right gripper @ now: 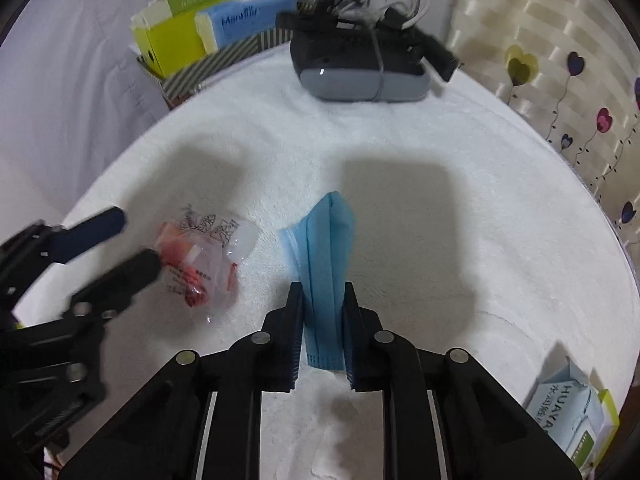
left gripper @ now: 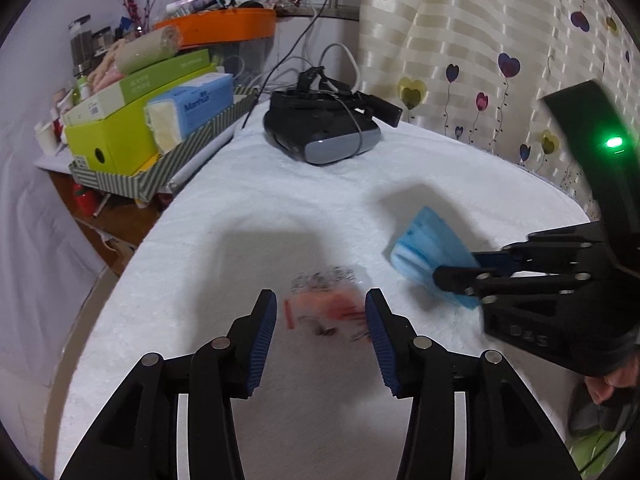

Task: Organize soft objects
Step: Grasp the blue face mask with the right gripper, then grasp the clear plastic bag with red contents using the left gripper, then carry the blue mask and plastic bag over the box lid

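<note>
A folded blue face mask [right gripper: 328, 240] stands on edge on the white fluffy cover [right gripper: 440, 240], and my right gripper [right gripper: 322, 292] is shut on its near end, both pads pressed against it. From the left wrist view the same mask [left gripper: 428, 252] sticks out to the left of the right gripper [left gripper: 456, 268]. A clear plastic bag with red and black print [right gripper: 200, 256] lies flat to the left of the mask. My left gripper [left gripper: 320, 300] hangs open just above that bag [left gripper: 320, 312], one finger on each side, not touching it. It appears blurred.
A black and grey headset [left gripper: 324, 128] with cables sits at the back of the cover. A striped tray [left gripper: 152, 176] stacked with green and blue boxes stands at the back left. A tissue pack [right gripper: 568, 408] lies at the near right edge. A heart-patterned curtain [left gripper: 480, 60] hangs on the right.
</note>
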Available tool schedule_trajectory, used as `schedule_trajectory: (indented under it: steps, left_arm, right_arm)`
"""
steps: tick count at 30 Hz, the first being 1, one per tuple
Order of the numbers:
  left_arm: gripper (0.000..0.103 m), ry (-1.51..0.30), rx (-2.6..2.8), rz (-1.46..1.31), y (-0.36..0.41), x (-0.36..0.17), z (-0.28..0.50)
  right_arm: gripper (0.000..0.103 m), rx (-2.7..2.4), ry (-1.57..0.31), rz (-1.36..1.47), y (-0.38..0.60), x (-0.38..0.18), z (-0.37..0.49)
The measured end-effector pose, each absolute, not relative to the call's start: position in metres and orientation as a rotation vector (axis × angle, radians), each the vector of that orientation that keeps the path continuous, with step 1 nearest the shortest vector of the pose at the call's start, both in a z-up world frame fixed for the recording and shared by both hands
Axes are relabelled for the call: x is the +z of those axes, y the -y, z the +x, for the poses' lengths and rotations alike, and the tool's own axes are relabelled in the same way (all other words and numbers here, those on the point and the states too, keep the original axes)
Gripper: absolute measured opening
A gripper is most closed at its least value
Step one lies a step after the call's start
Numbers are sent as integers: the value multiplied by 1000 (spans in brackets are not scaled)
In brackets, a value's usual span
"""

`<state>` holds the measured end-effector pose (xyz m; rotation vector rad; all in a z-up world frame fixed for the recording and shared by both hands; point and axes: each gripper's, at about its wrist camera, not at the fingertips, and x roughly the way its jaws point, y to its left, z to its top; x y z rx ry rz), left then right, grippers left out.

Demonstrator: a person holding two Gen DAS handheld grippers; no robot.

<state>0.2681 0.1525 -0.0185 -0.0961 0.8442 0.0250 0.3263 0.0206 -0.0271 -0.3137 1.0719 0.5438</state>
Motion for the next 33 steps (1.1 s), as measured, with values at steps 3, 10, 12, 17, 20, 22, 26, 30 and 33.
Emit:
schedule_trajectory:
  steps: [3, 10, 12, 17, 20, 22, 26, 30, 33]
  left_arm:
    - [47, -861, 29, -96, -143, -22, 277]
    - [47, -897, 96, -58, -129, -39, 296]
    - [47, -896, 115, -33, -126, -42, 298]
    - [39, -897, 154, 45, -117, -48, 300]
    - [32, -898, 159, 52, -117, -48, 299]
    - [28, -894, 161, 66, -116, -46, 296]
    - [24, -864, 149, 53, -115, -35, 282]
    - [24, -793, 135, 35, -112, -12, 258]
    - [24, -739, 125, 16, -108, 8, 238]
  right_arm:
    - [15, 522, -1047, -280, -5, -16, 323]
    - [15, 515, -1021, -236, 17, -1, 317]
    - [15, 516, -1018, -232, 21, 0, 316]
    - [15, 519, -999, -219, 27, 8, 308]
    - [15, 524, -986, -209, 32, 13, 302]
    - [15, 522, -974, -204, 35, 17, 298]
    - [15, 525, -946, -170, 44, 28, 286]
    - [15, 537, -896, -148, 52, 42, 264]
    - [15, 543, -863, -127, 58, 51, 248]
